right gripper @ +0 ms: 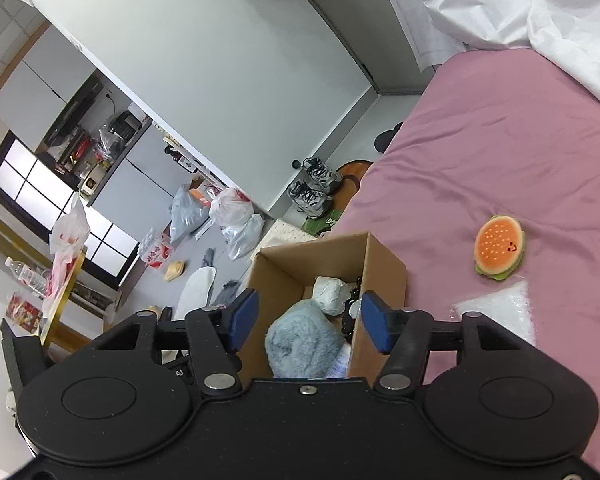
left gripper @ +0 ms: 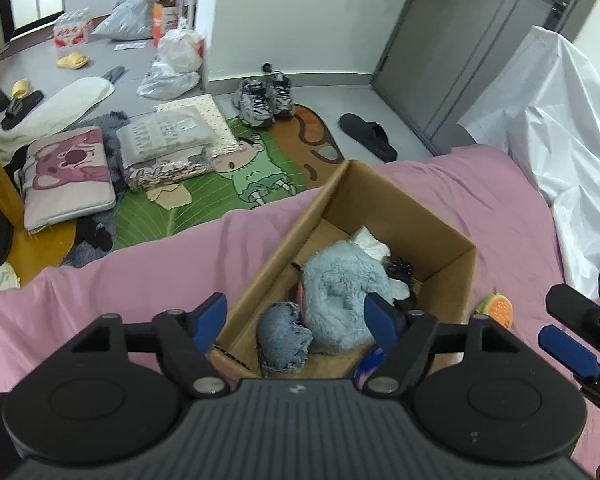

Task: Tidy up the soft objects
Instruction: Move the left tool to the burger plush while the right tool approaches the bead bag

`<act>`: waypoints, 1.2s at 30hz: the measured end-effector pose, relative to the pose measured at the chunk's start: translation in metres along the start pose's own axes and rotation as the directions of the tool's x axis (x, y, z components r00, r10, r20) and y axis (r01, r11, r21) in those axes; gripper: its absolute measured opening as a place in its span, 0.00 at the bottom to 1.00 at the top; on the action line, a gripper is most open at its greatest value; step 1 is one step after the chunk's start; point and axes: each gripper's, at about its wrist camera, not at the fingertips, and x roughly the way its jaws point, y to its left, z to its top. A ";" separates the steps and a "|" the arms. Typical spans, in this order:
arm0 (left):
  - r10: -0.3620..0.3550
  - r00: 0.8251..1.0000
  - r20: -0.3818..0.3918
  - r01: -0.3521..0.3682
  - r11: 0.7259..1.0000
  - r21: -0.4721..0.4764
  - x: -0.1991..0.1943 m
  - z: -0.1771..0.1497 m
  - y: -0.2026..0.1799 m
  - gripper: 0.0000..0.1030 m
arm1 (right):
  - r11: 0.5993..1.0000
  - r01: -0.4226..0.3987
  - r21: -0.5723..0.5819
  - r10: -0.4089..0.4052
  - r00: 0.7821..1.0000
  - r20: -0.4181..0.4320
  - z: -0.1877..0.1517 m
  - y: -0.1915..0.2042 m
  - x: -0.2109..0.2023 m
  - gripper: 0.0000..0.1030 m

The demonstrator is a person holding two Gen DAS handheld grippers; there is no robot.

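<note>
An open cardboard box [left gripper: 400, 208] [right gripper: 384, 268] rests on the pink bed [left gripper: 140, 272]. Inside lie a fluffy light-blue plush [left gripper: 336, 292] [right gripper: 304, 340], a scrap of denim [left gripper: 282, 336], a white soft item [left gripper: 374, 242] and something black [left gripper: 400, 270]. My left gripper [left gripper: 296, 312] hovers open over the box's near end, its pads clear of the plush and denim. My right gripper [right gripper: 310, 308] is open above the same box, holding nothing; one of its fingers [left gripper: 566, 346] shows at the right edge of the left wrist view. A burger-shaped plush [right gripper: 499, 252] [left gripper: 496, 308] lies on the bed right of the box.
A clear plastic bag [right gripper: 500, 308] lies on the bed near the burger. A crumpled white sheet [left gripper: 560, 120] covers the bed's far right. On the floor beyond the bed are a cartoon rug [left gripper: 240, 176], folded bedding [left gripper: 168, 148], sneakers [left gripper: 264, 98] and a black slipper [left gripper: 368, 136].
</note>
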 end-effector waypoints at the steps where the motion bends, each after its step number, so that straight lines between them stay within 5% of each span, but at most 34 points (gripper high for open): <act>1: -0.004 1.000 0.001 0.004 1.000 0.008 -0.002 0.000 -0.002 0.74 | 1.000 0.001 0.003 -0.001 1.000 -0.001 0.000 -0.001 -0.002 0.58; 14: 0.010 0.999 0.045 -0.014 0.994 0.104 -0.031 -0.005 -0.029 0.83 | 0.998 0.068 -0.002 -0.068 0.998 0.001 0.009 -0.025 -0.046 0.88; 32: -0.100 0.995 0.015 0.094 0.973 0.210 -0.038 -0.020 -0.102 0.83 | 0.965 0.155 0.212 -0.167 0.985 0.042 0.003 -0.095 -0.063 0.88; 36: -0.104 0.994 0.021 0.096 0.969 0.229 -0.032 -0.021 -0.120 0.83 | 0.945 0.134 0.299 -0.152 0.988 0.038 0.000 -0.115 -0.062 0.81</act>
